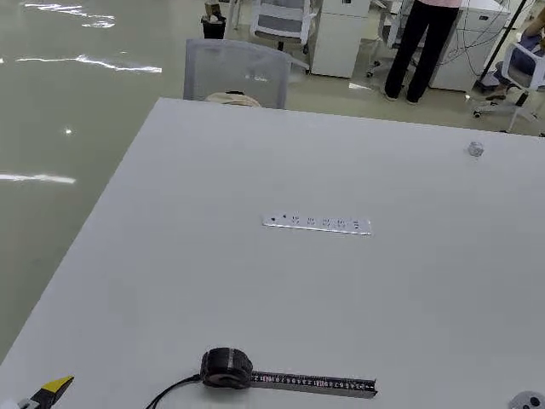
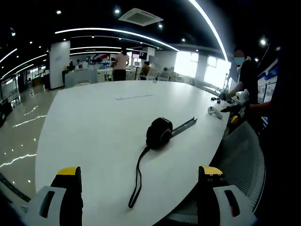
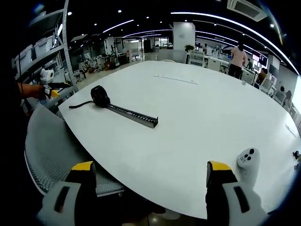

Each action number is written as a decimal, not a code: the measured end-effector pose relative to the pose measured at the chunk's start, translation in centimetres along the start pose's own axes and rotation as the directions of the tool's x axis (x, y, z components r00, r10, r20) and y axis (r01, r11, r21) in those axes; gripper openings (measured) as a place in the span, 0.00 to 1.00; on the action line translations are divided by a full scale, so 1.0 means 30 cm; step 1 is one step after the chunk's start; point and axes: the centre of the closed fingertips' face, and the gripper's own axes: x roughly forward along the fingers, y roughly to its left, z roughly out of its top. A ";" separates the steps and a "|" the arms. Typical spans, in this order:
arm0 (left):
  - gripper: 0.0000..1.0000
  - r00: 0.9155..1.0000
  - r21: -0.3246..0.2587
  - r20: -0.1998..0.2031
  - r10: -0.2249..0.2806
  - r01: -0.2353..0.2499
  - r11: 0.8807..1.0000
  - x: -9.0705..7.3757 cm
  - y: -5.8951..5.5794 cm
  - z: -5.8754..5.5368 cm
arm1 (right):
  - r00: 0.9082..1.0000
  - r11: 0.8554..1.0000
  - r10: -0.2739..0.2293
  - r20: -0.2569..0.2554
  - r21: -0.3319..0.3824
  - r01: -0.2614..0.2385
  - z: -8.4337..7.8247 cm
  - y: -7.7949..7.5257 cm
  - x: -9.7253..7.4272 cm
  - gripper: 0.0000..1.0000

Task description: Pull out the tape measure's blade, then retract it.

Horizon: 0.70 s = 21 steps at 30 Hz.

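1. Left tool (image 2: 139, 172) first: its yellow-tipped jaws stand wide apart with nothing between them, and they touch nothing
2. We see it poised just off the near edge of the table (image 2: 94, 122), aimed straight at the tape measure (image 2: 159, 133); in the head view one of its yellow jaw tips peeks in at the bottom-left corner
3. Right tool (image 3: 152, 165) is the same: jaws spread wide, empty, held clear of the table's edge, with the tape measure well off to its left
4. In the right gripper view a hand (image 3: 28, 89) grips the left tool beside a grey mesh chair (image 3: 51, 155)
5. The tape measure's black case sits near the table's near edge, apart from both tools
6. Its blade (image 1: 313, 383) is drawn out part-way, lying flat on the table and running rightward in the head view
7. A black cord (image 2: 138, 179) trails from the case toward the left tool
8. A white controller (image 3: 247, 162) lies by the right tool, and a power strip (image 1: 317, 224) sits mid-table
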 end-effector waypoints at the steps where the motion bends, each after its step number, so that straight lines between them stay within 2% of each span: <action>1: 1.00 1.000 -0.002 0.002 0.000 0.000 1.000 -0.002 0.002 0.001 | 1.000 1.000 -0.001 0.001 0.001 0.001 0.000 -0.002 -0.002 1.00; 10: 1.00 1.000 0.004 0.010 -0.003 0.003 1.000 -0.001 -0.002 0.014 | 1.000 1.000 -0.027 0.011 0.016 0.026 -0.008 -0.026 -0.031 1.00; 21: 1.00 1.000 0.007 0.015 -0.004 0.004 1.000 -0.001 -0.007 0.021 | 0.999 0.999 -0.034 0.007 0.020 0.034 -0.021 -0.030 -0.048 1.00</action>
